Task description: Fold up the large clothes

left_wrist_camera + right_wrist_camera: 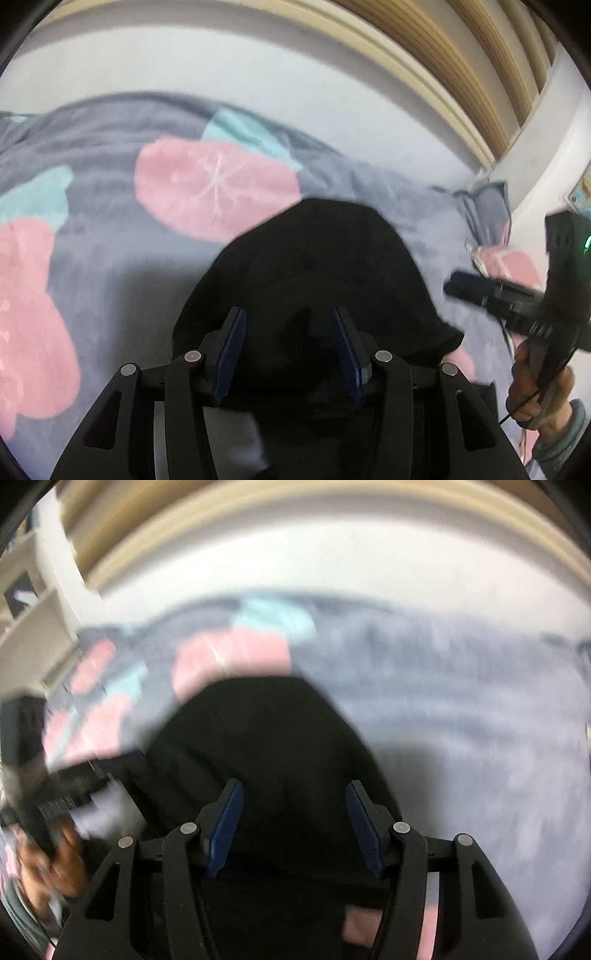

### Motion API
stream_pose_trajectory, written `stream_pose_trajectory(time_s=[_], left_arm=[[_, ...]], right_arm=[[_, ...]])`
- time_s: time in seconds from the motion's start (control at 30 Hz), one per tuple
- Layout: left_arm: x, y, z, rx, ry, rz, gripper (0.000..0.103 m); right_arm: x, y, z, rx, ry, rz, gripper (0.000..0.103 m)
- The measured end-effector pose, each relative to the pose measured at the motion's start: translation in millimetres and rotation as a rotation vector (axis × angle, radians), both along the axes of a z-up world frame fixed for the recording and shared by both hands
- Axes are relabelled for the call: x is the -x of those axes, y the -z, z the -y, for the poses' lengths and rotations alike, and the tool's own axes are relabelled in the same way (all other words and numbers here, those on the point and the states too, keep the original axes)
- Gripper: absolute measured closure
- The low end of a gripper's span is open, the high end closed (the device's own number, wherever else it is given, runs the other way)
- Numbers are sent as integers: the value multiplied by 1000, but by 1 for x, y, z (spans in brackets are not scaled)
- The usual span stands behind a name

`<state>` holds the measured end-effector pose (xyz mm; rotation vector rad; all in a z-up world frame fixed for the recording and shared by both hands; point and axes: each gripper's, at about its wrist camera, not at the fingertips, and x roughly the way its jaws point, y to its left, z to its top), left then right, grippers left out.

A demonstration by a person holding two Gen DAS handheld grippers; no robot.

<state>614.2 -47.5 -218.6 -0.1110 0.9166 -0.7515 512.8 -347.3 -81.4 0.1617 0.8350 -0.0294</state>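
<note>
Two open claws over black garment, floral bedspread beneath

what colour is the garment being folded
Black garment, plain, shown best in the left wrist view.

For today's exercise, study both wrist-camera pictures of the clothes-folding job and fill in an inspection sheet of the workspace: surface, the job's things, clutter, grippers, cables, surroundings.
Surface: bed cover, grey with pink and teal patches, rumpled.
Job's things: black garment lying in a rounded heap on the cover; how far it is folded cannot be told.
Clutter: nothing seen.
Grippers: left hand-held gripper and right hand-held gripper both have their jaws apart above the garment, and the blue pads press on nothing.
Cables: a thin dark cable hangs by the hand holding the right hand-held gripper.
Surroundings: pale wall, wooden slats at upper right; the right view is blurred.
</note>
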Motion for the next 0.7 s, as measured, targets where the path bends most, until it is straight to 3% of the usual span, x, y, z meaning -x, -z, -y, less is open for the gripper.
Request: stream_pose_trajectory(time_s=[0.13,0.2,0.3,0.37,0.5,0.57,0.7], left_arm=[[-6,36,9,-78,-16,-56,54],[-2,55,4,-64,-22,-75,54],[-1,56,0,-36,-16,-62,54],[-4,58,-2,-22,-7,-72,54],[-3,55,-1,-34,-7,-66,54],[-1,48,3,-46,-7,-68,53],[11,9,-11,10,15,-22,53]], right_arm=[[-58,18,-12,64,14,-50,41],[-87,49,-13,57,32,-128,41],[-109,101,-9,40,46,-269,41],[-110,122,-3,57,46,-291,41],[-99,110,-3,85,20,-279,41],[-77,84,1,63,-13,-234,41],[-15,39,13,48,-54,-161,41]])
